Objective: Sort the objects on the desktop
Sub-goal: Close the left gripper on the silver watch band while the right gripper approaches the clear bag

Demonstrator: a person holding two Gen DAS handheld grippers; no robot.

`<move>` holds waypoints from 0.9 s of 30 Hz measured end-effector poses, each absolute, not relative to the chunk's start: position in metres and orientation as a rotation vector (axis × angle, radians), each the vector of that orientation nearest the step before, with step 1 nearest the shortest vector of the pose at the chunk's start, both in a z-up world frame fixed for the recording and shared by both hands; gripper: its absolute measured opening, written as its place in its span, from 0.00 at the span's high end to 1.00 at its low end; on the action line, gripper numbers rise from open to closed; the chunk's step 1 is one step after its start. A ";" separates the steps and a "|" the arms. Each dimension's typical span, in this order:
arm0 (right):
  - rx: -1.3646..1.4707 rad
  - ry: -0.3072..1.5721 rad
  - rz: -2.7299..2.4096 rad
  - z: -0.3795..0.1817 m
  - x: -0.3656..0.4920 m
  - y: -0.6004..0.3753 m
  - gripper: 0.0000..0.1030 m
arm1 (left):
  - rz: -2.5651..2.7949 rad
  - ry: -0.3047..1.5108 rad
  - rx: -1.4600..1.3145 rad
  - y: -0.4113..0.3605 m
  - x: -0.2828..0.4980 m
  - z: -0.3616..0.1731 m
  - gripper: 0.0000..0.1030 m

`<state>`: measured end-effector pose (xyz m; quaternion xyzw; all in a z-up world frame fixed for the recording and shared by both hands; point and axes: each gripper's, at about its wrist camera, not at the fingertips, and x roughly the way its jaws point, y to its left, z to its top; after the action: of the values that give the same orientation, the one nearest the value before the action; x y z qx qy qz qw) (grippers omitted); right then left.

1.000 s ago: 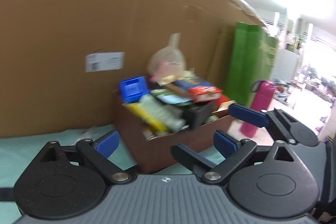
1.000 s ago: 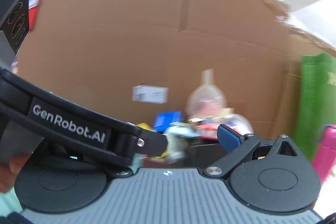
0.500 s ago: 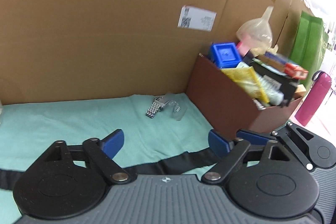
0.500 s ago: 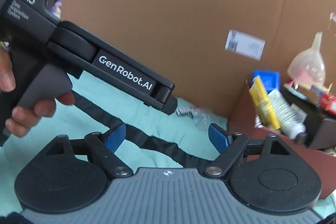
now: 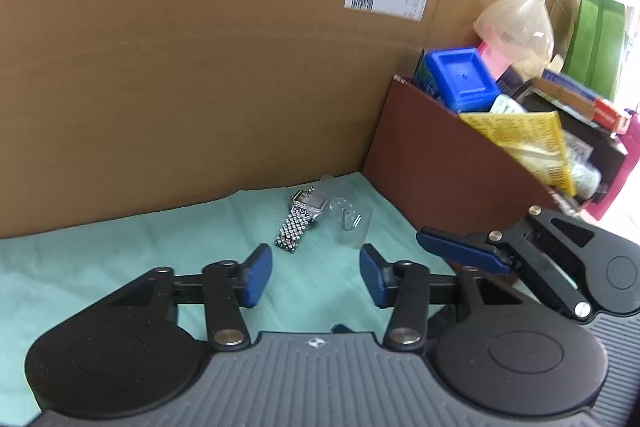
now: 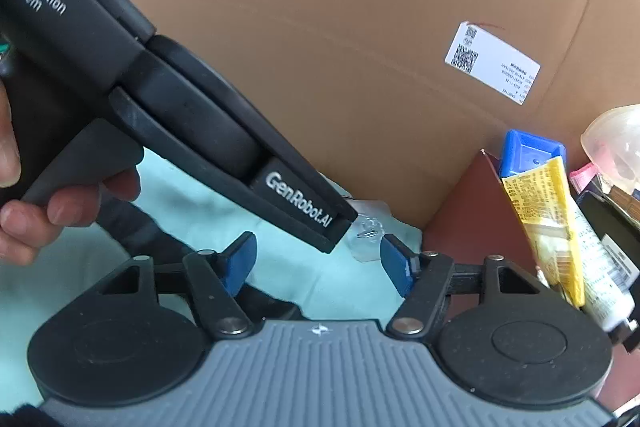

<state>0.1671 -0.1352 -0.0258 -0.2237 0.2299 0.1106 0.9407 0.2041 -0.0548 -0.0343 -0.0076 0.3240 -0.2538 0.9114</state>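
Your left tongs (image 5: pixel 311 275) and right tongs (image 6: pixel 326 265) hover spread wide and empty above the desk (image 5: pixel 120 251), facing a silver watch (image 5: pixel 301 217) beside the brown box (image 5: pixel 448 167).

Left gripper (image 5: pixel 314 275): black linkage arms, blue pads (image 5: pixel 256 279), silver pivot screws, ribbed grey housing. Right gripper (image 6: pixel 320 263): identical build. Upper left of the right wrist view: black handle (image 6: pixel 100 67), white "DAS", "GenRobot.AI" lettering; bare-skinned hand (image 6: pixel 36 211).

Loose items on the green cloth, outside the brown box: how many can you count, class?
2. A silver watch lies near the cardboard wall; a clear plastic hook lies just right of it, beside the brown box. The grippers may hide others.
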 end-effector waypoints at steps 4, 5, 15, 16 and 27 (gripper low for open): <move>-0.456 0.487 0.198 -0.030 0.181 -0.136 0.39 | -0.525 0.697 0.008 -0.062 0.221 -0.043 0.60; -0.455 0.490 0.196 -0.031 0.183 -0.136 0.39 | -0.524 0.700 0.010 -0.063 0.225 -0.044 0.60; -0.449 0.507 0.156 -0.036 0.209 -0.139 0.39 | -0.534 0.683 0.000 -0.056 0.240 -0.052 0.83; -0.449 0.510 0.151 -0.037 0.211 -0.139 0.39 | -0.530 0.675 0.004 -0.053 0.238 -0.052 0.83; -0.418 0.539 0.138 -0.039 0.246 -0.137 0.26 | -0.449 0.713 -0.083 -0.002 0.228 -0.043 0.97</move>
<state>0.2461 -0.1366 -0.0392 -0.2048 0.2639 0.0675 0.9401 0.2284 -0.0019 -0.0430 -0.0401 0.3459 -0.2180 0.9117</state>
